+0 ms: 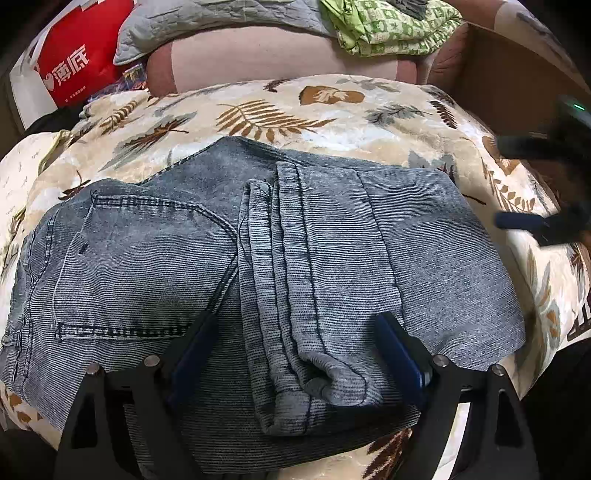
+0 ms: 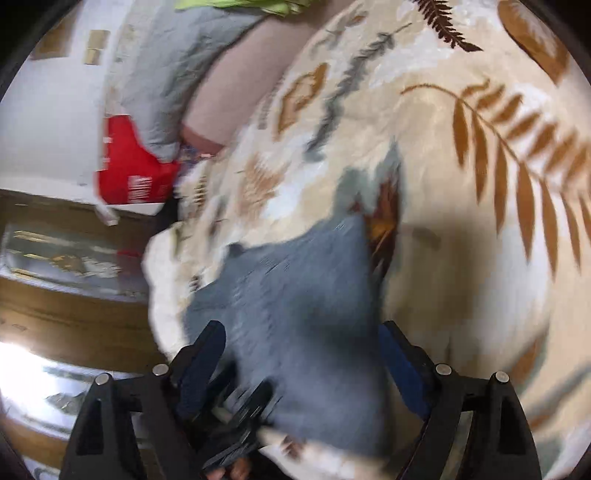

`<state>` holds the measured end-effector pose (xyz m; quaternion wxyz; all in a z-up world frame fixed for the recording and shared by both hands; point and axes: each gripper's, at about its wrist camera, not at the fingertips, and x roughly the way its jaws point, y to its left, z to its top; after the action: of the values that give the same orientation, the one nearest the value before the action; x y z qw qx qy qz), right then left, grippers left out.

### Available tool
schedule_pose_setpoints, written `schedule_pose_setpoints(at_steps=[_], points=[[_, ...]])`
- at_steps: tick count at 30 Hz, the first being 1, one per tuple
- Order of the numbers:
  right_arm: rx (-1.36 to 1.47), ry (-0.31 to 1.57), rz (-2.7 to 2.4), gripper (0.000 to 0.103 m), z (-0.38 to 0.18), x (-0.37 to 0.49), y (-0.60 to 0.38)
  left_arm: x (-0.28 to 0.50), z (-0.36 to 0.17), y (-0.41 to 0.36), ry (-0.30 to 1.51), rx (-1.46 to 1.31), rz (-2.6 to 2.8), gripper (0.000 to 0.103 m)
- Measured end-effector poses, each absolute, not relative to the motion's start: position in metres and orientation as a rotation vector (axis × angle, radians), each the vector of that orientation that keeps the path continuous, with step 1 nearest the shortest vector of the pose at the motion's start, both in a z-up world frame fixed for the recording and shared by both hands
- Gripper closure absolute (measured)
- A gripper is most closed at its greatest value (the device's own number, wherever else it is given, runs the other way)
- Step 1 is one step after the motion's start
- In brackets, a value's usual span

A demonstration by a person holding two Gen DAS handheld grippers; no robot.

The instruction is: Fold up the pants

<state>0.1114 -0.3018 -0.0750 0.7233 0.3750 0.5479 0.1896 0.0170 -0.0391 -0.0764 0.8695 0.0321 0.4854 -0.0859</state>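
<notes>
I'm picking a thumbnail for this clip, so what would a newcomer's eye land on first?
The folded grey-blue pants fill the middle of the left wrist view, lying on a cream blanket with brown leaf prints. The open left claw stands just above them, pinching nothing. At the far left a red and white bag catches the eye, and a green patterned cloth sits at the top.

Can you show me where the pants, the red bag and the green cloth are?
pants (image 1: 236,266), left wrist view, middle of the folded denim.
red bag (image 1: 79,59), left wrist view, its red front.
green cloth (image 1: 388,27), left wrist view, patterned top.
</notes>
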Motion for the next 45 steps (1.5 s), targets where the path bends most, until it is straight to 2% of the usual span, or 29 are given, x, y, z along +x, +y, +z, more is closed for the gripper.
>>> schedule_pose_setpoints(at_steps=[7,9,10,13,18,21,27,30,32,33,35,37,39,40,41,43,45], points=[[0.703,1.259,0.339,0.036,-0.103,0.157,-0.293,0.012,-0.077,-0.037,0.999,0.069,-0.199,0.014],[0.661,1.256,0.348,0.058,-0.101,0.162,-0.291,0.012,-0.077,-0.037,0.996,0.066,-0.204,0.014],[0.637,1.267,0.345,0.08,-0.1,0.165,-0.289,0.013,-0.077,-0.037,0.995,0.064,-0.205,0.014],[0.551,1.245,0.331,0.088,-0.089,0.166,-0.277,0.013,-0.078,-0.037,0.99,0.065,-0.209,0.013],[0.482,1.228,0.282,0.088,-0.098,0.166,-0.268,0.014,-0.078,-0.039,0.995,0.072,-0.205,0.012],[0.566,1.217,0.288,0.081,-0.092,0.158,-0.278,0.016,-0.075,-0.037,1.021,0.059,-0.204,0.012],[0.742,1.159,0.413,0.08,-0.057,0.091,-0.285,0.013,-0.058,-0.026,1.0,0.005,-0.16,0.012],[0.85,1.186,0.496,0.078,-0.071,0.058,-0.273,0.013,-0.056,-0.022,0.999,0.014,-0.137,0.012],[0.83,1.257,0.453,0.072,-0.096,0.046,-0.267,0.015,-0.06,-0.022,1.011,0.022,-0.127,0.012],[0.829,1.292,0.421,0.074,-0.113,0.042,-0.267,0.017,-0.063,-0.023,1.036,0.038,-0.118,0.012],[0.928,1.26,0.42,0.074,-0.112,0.034,-0.278,0.016,-0.062,-0.021,1.038,0.044,-0.119,0.012],[0.879,1.215,0.429,0.071,-0.094,0.029,-0.28,0.013,-0.055,-0.019,1.008,0.031,-0.105,0.012],[0.851,1.183,0.453,0.061,-0.084,0.021,-0.278,0.014,-0.05,-0.02,0.992,0.021,-0.114,0.012],[0.835,1.189,0.451,0.043,-0.087,0.018,-0.276,0.014,-0.052,-0.023,0.992,0.028,-0.113,0.012],[0.805,1.209,0.433,0.039,-0.096,0.018,-0.274,0.015,-0.056,-0.028,1.01,0.052,-0.114,0.012],[0.834,1.206,0.444,0.039,-0.1,0.016,-0.276,0.02,-0.075,-0.034,1.077,0.097,-0.128,0.011],[0.832,1.209,0.457,0.039,-0.087,0.019,-0.281,0.018,-0.074,-0.033,1.054,0.087,-0.121,0.01]])
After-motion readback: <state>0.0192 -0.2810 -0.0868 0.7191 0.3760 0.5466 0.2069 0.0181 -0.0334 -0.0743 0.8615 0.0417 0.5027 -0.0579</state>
